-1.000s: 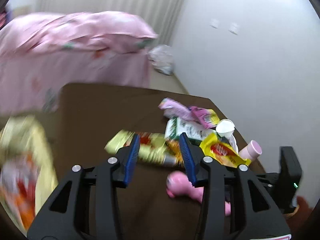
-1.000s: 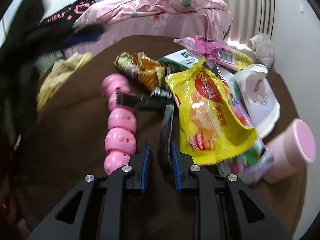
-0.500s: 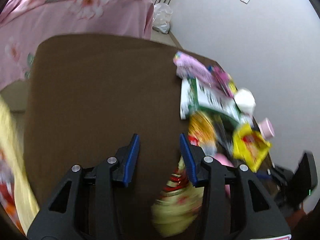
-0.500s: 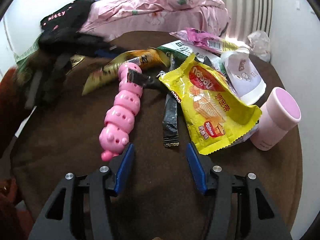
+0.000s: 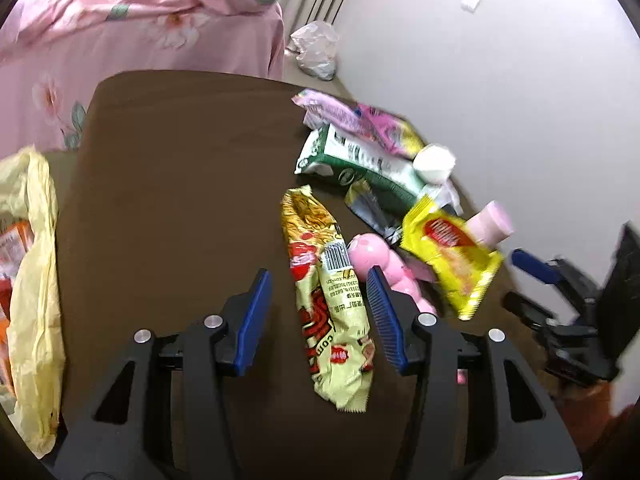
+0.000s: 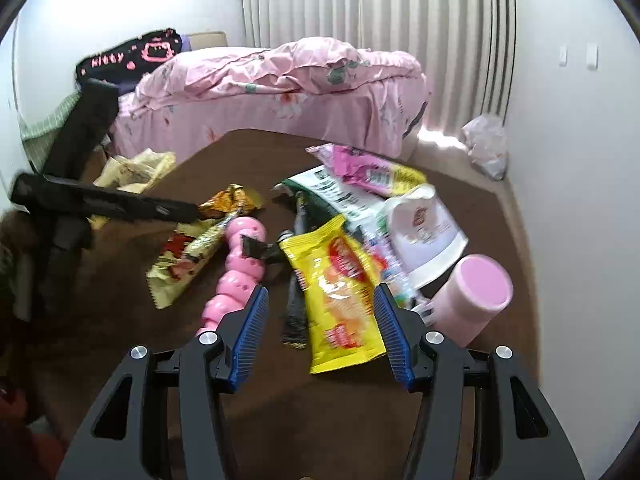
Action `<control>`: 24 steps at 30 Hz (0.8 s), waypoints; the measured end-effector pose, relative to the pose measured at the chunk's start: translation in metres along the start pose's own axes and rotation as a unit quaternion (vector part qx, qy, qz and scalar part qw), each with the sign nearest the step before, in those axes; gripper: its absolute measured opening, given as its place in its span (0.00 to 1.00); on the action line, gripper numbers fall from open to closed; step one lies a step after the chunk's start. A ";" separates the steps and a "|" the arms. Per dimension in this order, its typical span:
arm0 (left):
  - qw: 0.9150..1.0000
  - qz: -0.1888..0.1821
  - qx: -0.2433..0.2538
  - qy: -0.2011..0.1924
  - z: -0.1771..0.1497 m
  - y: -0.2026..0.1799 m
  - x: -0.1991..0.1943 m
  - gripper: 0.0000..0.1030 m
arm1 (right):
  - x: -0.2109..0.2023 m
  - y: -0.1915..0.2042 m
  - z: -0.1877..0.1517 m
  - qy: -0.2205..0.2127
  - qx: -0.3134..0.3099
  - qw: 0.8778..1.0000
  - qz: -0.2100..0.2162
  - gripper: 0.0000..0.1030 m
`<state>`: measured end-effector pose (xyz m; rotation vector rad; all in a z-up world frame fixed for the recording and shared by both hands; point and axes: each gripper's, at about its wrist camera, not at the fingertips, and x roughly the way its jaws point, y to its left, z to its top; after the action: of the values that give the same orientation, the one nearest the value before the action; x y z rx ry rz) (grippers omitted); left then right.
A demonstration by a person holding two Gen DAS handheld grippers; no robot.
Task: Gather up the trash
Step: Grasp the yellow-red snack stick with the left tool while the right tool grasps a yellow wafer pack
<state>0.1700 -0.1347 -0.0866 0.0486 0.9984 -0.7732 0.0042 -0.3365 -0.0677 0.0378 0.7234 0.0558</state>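
Observation:
Trash lies on a brown table [image 5: 168,184]. My left gripper [image 5: 320,312] is open just above it, its blue pads either side of a long gold-and-cream snack wrapper [image 5: 328,308], which also shows in the right wrist view [image 6: 188,256]. My right gripper [image 6: 320,332] is open, straddling a yellow snack packet [image 6: 340,292] and a thin black wrapper [image 6: 294,312]. A pink bumpy toy [image 6: 236,268] lies between the two wrappers. A green-and-white packet [image 5: 360,160], a pink wrapper [image 5: 352,120], a white paper cup [image 6: 424,232] and a pink cup [image 6: 476,296] lie behind.
A yellow plastic bag [image 5: 32,280] with rubbish hangs off the table's left side. A bed with pink bedding [image 6: 280,92] stands beyond the table. A white wall [image 5: 500,80] runs along the right edge. A crumpled white bag [image 6: 486,144] sits on the floor.
My right gripper let go of the thin black wrapper, opened wide and pulled back. My left gripper swung over the table and now straddles the gold-and-cream wrapper, which moved.

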 end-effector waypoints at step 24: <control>0.997 0.054 -0.058 -0.015 -0.041 0.037 -0.038 0.32 | 0.112 0.016 0.042 0.072 0.011 0.997 0.034 0.37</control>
<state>0.1504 -0.0706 -0.0918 -0.0092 1.0014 -0.6143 0.1149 -0.3139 -0.1092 0.0806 0.8666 0.1166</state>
